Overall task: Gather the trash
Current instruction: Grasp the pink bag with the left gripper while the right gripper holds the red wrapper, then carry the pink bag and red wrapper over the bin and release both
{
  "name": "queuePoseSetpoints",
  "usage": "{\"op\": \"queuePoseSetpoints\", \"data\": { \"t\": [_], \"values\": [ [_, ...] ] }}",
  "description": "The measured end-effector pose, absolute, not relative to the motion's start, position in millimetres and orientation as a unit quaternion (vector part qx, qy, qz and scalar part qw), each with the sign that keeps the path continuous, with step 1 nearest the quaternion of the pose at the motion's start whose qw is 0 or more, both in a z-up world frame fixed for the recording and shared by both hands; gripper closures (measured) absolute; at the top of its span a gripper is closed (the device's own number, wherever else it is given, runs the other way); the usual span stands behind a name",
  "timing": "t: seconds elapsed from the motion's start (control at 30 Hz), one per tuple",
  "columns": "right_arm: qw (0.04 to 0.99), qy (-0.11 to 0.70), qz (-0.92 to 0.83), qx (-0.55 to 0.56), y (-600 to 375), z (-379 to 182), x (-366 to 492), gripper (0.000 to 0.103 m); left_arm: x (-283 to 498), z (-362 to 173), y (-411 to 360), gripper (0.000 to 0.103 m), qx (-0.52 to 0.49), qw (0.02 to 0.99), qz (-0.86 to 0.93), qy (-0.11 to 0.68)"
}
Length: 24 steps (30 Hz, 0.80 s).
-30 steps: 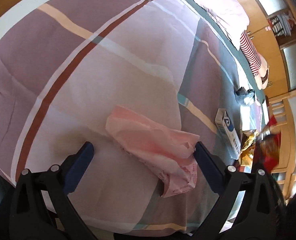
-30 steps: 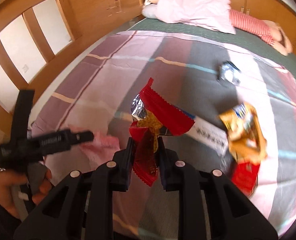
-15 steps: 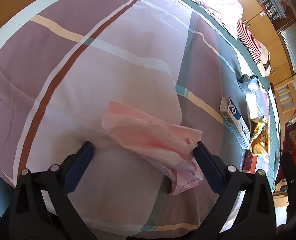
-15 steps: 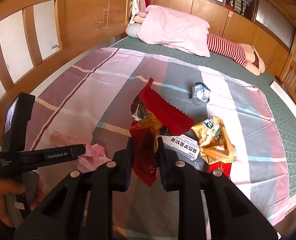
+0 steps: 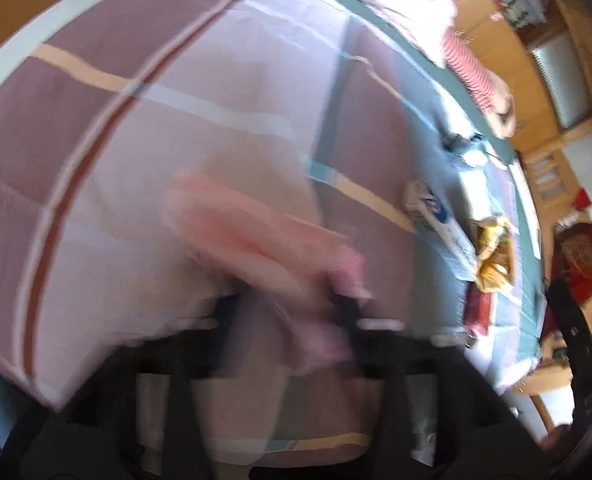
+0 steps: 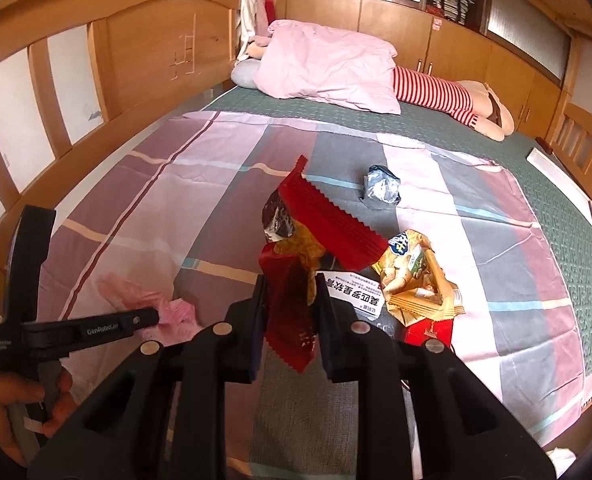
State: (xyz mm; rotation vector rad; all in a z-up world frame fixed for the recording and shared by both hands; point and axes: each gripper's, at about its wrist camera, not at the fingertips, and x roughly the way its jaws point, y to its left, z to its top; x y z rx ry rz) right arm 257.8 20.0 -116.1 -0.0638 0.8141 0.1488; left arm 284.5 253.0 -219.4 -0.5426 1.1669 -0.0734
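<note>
We see the crumpled pink plastic bag (image 5: 256, 236) lying on the plaid pink-and-grey bedsheet (image 5: 200, 92), its near end between the jaws of our left gripper (image 5: 284, 304), which are closing on it; the blur hides whether the pads press yet. Our right gripper (image 6: 290, 300) is clamped on a red crinkled snack wrapper (image 6: 292, 264), held clear above the sheet. Beyond it lie a white printed carton (image 6: 356, 294), a yellow snack bag (image 6: 412, 276) and a crumpled silver foil wrapper (image 6: 382, 186).
</note>
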Motion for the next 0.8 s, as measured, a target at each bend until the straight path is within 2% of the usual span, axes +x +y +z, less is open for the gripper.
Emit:
{"op": "queuePoseSetpoints", "data": {
  "t": [0.2,0.33,0.47,0.63,0.8],
  "values": [
    [0.925,0.373,0.058,0.031,-9,-106,246,0.08,284,-207,265,0.081,-0.305,0.805,-0.063,0.505],
    [0.922,0.379,0.046,0.058,-41,-99,224,0.08,278,-195,278,0.081,-0.359,0.806,-0.108,0.459],
    [0.929,0.363,0.035,0.062,-85,-72,183,0.08,262,-174,275,0.081,-0.358,0.815,-0.135,0.436],
    [0.929,0.37,0.005,0.017,-137,-52,131,0.08,214,-122,233,0.081,-0.326,0.842,-0.179,0.392],
    [0.911,0.413,0.003,0.005,-181,-60,79,0.08,172,-99,149,0.081,-0.307,0.82,-0.271,0.399]
  ]
}}
